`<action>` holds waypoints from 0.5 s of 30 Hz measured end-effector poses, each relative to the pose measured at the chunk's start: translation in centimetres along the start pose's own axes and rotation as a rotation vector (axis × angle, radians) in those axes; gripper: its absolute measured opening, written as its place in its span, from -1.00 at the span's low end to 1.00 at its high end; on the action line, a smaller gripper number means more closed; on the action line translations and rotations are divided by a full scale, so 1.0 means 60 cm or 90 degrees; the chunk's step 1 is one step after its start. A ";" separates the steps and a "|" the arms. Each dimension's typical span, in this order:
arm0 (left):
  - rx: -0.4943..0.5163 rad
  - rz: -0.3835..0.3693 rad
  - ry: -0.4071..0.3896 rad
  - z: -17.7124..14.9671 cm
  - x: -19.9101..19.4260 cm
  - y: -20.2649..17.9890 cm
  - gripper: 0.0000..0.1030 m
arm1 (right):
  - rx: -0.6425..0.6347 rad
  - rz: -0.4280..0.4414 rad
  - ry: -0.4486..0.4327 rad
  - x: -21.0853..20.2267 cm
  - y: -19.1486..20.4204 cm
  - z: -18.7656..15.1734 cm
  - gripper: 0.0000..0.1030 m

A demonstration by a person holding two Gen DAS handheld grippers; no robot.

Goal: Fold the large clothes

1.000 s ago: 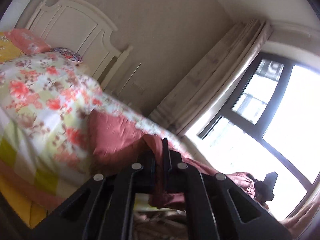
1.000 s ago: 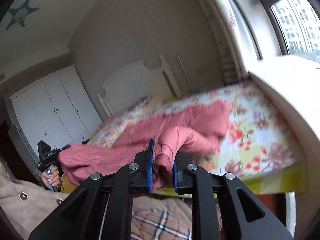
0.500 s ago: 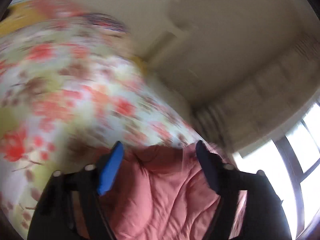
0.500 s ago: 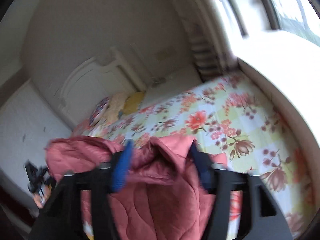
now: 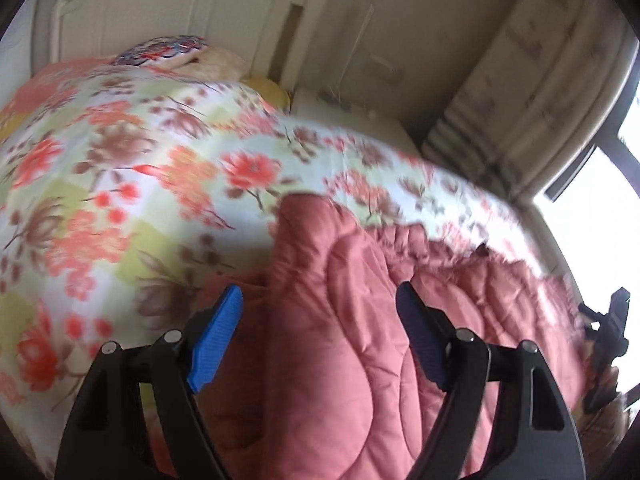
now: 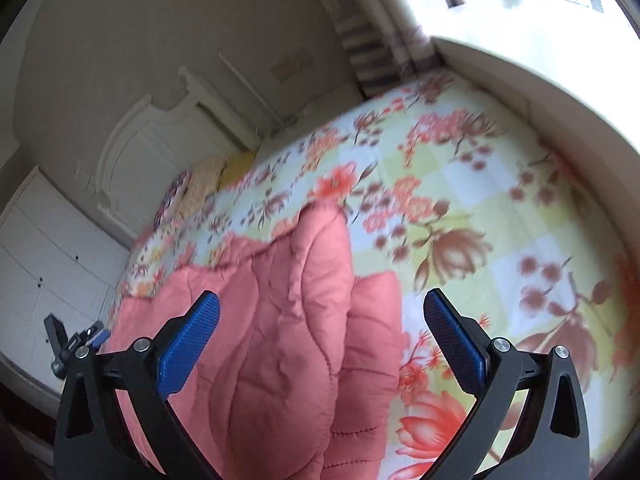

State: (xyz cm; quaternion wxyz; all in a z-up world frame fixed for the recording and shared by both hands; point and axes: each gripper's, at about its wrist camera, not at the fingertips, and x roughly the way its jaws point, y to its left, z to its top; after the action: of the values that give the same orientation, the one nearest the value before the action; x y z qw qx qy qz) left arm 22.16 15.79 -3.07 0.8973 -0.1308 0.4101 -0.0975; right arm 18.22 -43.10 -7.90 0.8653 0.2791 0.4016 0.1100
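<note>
A large pink quilted garment (image 5: pixel 352 320) lies spread on the floral bedspread (image 5: pixel 120 184). My left gripper (image 5: pixel 320 300) is open above its left part, jaws wide apart and empty. In the right wrist view the same garment (image 6: pixel 280 340) lies under my right gripper (image 6: pixel 322 312), which is open and empty over its right end. The right gripper also shows at the far right of the left wrist view (image 5: pixel 608 328), and the left gripper at the far left of the right wrist view (image 6: pixel 76 340).
The floral bedspread (image 6: pixel 480 220) covers the bed. A white headboard (image 5: pixel 180 8) and pillows (image 5: pixel 168 50) are at the far end. A white wardrobe (image 6: pixel 40 264) stands left, a window ledge (image 6: pixel 540 64) and curtain (image 5: pixel 540 60) right.
Both grippers were shut on the pink garment a second ago, held up. They have since opened and let it go onto the bed, and now hover low over it.
</note>
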 end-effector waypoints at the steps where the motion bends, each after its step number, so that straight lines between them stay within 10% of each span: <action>1: 0.011 0.020 0.009 -0.002 0.015 -0.006 0.31 | -0.015 -0.005 0.011 0.010 0.006 -0.003 0.89; 2: 0.017 0.033 0.013 -0.004 0.024 -0.010 -0.49 | -0.033 -0.014 0.017 0.014 0.014 -0.008 0.82; 4: 0.009 0.052 -0.002 -0.006 0.016 -0.017 -0.79 | -0.094 -0.061 0.020 0.025 0.037 -0.017 -0.32; 5: 0.000 0.025 -0.053 -0.008 -0.012 -0.020 -0.84 | -0.120 -0.092 0.006 0.022 0.050 -0.019 -0.54; 10: 0.046 0.007 -0.166 -0.002 -0.102 -0.055 -0.85 | -0.201 -0.065 -0.121 -0.076 0.122 -0.022 -0.72; 15: 0.017 0.064 -0.138 0.043 -0.052 -0.057 -0.84 | -0.217 -0.091 -0.155 -0.101 0.166 0.010 -0.72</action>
State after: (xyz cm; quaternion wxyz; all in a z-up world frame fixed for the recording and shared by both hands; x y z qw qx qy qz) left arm 21.88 13.83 1.87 0.9417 -0.1082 0.3156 -0.0429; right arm 15.08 -37.68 1.93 0.9476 0.1105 0.2888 0.0800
